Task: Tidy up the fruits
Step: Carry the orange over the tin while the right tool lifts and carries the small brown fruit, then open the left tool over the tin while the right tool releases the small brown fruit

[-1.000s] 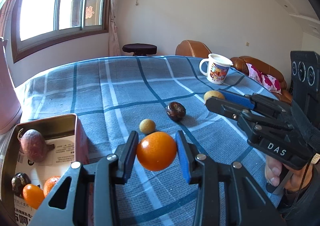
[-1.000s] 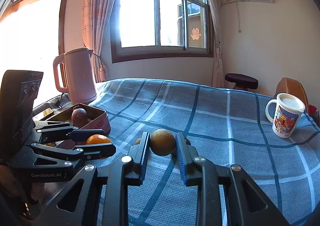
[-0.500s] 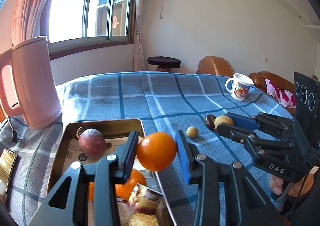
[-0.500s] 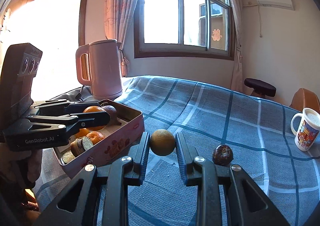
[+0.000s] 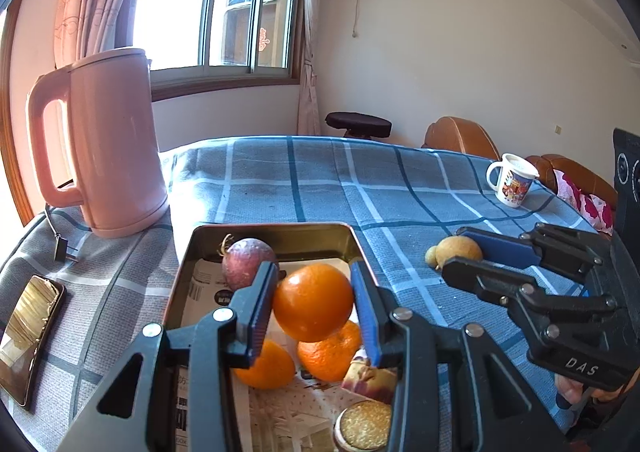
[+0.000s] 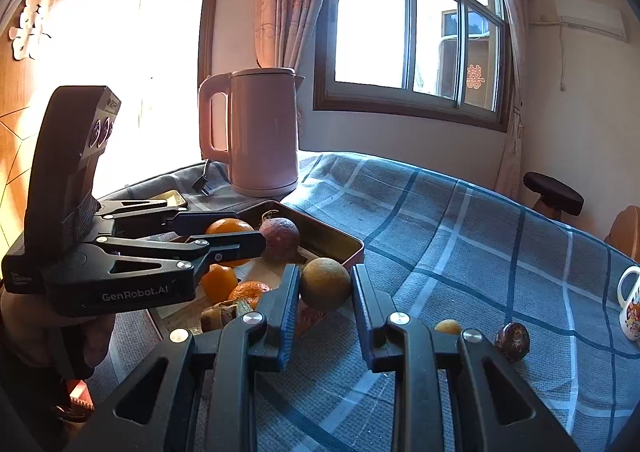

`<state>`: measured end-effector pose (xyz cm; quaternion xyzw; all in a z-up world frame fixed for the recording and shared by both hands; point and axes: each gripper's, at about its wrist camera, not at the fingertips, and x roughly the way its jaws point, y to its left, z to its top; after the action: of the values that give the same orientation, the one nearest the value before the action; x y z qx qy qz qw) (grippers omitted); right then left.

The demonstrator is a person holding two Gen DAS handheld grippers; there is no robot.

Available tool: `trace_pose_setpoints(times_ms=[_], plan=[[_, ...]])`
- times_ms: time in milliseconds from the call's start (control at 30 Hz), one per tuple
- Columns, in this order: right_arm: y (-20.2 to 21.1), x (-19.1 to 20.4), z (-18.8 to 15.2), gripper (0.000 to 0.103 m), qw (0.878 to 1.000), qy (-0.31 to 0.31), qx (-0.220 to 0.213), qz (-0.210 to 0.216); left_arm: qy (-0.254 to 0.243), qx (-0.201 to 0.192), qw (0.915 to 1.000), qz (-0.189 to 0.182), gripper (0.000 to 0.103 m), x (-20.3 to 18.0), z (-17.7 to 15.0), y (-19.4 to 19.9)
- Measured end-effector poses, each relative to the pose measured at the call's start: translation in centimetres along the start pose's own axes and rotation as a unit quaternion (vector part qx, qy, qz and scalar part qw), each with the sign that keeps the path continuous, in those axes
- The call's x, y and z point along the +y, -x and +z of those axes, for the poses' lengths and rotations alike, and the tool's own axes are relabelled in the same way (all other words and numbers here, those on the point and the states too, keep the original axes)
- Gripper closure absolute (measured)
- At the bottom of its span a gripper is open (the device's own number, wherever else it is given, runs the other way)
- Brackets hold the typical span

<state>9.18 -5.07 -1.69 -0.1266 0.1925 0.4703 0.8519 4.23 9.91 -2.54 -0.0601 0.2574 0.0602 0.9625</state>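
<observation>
My left gripper [image 5: 314, 302] is shut on an orange [image 5: 313, 301] and holds it above the metal tin [image 5: 272, 229]. The tin holds a purple passion fruit [image 5: 246, 262], two oranges [image 5: 328, 352] and a snack packet. My right gripper [image 6: 325, 284] is shut on a yellow-brown round fruit [image 6: 325, 283] just right of the tin [image 6: 340, 240]; it also shows in the left wrist view [image 5: 458, 248]. A small yellow fruit [image 6: 448, 326] and a dark brown fruit [image 6: 512, 337] lie on the blue plaid cloth.
A pink kettle [image 5: 104, 144] stands behind the tin at the left, its plug on the cloth. A phone [image 5: 26, 336] lies at the far left. A printed mug [image 5: 512, 180] stands at the far right. A stool and brown sofa are beyond the table.
Both grippers have moved left with their fruit. The orange now hangs over the tin, and the yellow-brown fruit is close beside the tin's right edge.
</observation>
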Motion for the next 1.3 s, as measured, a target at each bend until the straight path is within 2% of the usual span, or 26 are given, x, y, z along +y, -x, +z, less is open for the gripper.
trace_pose_setpoints(times_ms=[367,733,867,933,967,1000,1067,1167,1300], plan=[[-1.6,3.3,0.2,0.075,0.999,0.026,0.015,0.029,0.021,0.011,0.9995,0.022,0.063,2.6,-0.9,0.6],[-2.7,5.0,-0.5,0.075,0.998,0.037,0.028,0.051,0.029,0.021,0.9991,0.024,0.063,3.7,-2.3,1.2],[-2.9,5.7,-0.5,0.075,0.996,0.044,0.030,0.071,0.042,0.027,0.9983,0.030,0.062,4.3,-2.7,1.0],[-2.7,5.9,-0.5,0.075,0.996,0.050,0.025,0.073,0.043,0.022,0.9983,0.034,0.060,4.3,-2.5,1.2],[-2.6,5.9,-0.6,0.075,0.996,0.050,0.023,0.071,0.043,0.019,0.9983,0.035,0.054,4.2,-2.4,1.3],[-2.5,5.7,-0.6,0.075,0.996,0.048,0.021,0.067,0.046,0.013,0.9982,0.035,0.042,4.1,-2.2,1.5],[-2.1,5.0,-0.7,0.071,0.997,0.044,0.017,0.057,0.054,-0.004,0.9979,0.035,0.026,3.9,-1.9,2.0],[-1.1,2.7,-0.7,0.067,0.999,0.037,0.009,0.023,0.046,-0.018,0.9984,0.027,0.025,2.5,-1.1,2.0],[0.8,-2.8,-0.7,0.064,0.999,-0.008,0.002,-0.046,0.025,-0.023,0.9994,-0.002,0.023,-0.7,0.6,1.0]])
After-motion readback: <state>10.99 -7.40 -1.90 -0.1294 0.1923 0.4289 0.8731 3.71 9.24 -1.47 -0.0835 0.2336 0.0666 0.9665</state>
